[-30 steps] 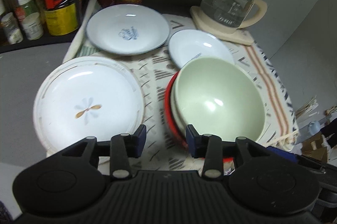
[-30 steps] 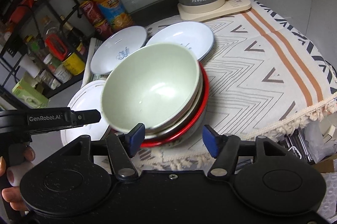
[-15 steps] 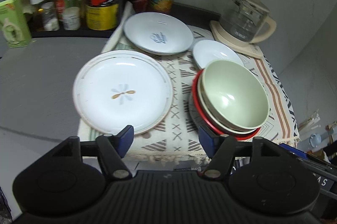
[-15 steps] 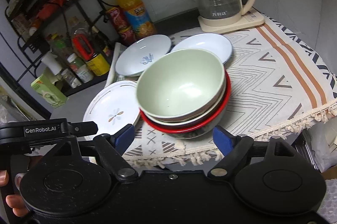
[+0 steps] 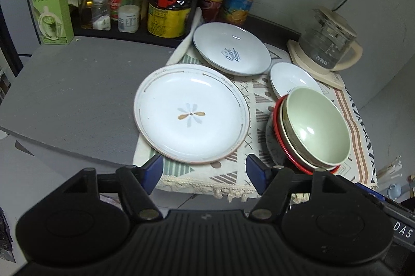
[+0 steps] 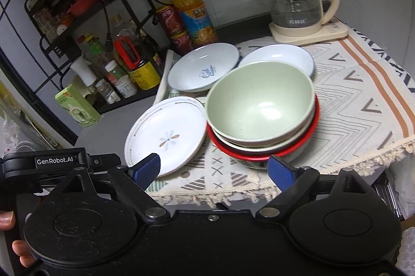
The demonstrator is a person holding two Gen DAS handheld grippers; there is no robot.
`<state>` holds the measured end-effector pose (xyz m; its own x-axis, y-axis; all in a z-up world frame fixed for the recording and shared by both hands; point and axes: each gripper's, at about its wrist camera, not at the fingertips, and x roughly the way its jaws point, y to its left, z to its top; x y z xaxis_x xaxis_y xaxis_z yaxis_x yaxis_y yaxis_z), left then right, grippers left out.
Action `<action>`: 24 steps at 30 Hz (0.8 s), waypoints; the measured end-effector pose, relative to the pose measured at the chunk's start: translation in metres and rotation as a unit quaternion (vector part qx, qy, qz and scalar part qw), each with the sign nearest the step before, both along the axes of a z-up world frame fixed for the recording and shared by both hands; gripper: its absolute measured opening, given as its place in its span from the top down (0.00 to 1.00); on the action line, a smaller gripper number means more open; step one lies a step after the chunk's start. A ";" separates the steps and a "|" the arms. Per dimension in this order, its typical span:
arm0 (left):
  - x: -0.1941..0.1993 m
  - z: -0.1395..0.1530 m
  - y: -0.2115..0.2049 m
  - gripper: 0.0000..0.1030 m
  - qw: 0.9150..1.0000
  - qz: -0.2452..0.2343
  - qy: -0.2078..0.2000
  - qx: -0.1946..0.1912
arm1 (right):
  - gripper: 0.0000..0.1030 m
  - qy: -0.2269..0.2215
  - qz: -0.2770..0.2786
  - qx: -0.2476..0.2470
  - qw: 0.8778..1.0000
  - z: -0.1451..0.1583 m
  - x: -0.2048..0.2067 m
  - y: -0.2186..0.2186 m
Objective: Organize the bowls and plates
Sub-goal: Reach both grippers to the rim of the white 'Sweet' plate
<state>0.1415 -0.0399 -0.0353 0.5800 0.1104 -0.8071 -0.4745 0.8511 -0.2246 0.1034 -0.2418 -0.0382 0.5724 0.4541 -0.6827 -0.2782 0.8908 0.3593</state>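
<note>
Both claws are wide open and hold nothing: the left gripper (image 5: pixel 205 169) hangs off the counter's front edge, facing the flower plate (image 5: pixel 190 116); the right gripper (image 6: pixel 214 169) faces the stacked bowls (image 6: pixel 262 109) (green one on top) near that same edge.

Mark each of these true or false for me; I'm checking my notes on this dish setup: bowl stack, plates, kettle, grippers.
1. The green bowl sits on top of the bowl stack. True.
2. The flower plate is stacked on the blue-logo plate. False; they lie apart on the cloth.
3. The left hand-held gripper is open and empty. True.
4. The right hand-held gripper grips the green bowl. False; it is open, holding nothing.
5. The glass kettle lies tipped over. False; it stands upright.
</note>
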 end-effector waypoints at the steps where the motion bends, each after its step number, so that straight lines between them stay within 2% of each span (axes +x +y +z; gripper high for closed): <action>1: 0.001 0.001 0.003 0.34 1.000 0.000 -0.001 0.001 | 0.13 -0.001 0.001 0.002 1.000 0.001 0.002 0.003; 10: 0.024 -0.003 0.038 0.34 1.000 -0.008 0.003 -0.004 | 0.12 -0.008 -0.008 0.000 1.000 0.005 0.030 0.034; 24: 0.091 0.002 0.087 0.34 0.999 -0.039 -0.031 -0.020 | 0.13 -0.031 -0.022 -0.025 0.999 0.021 0.082 0.078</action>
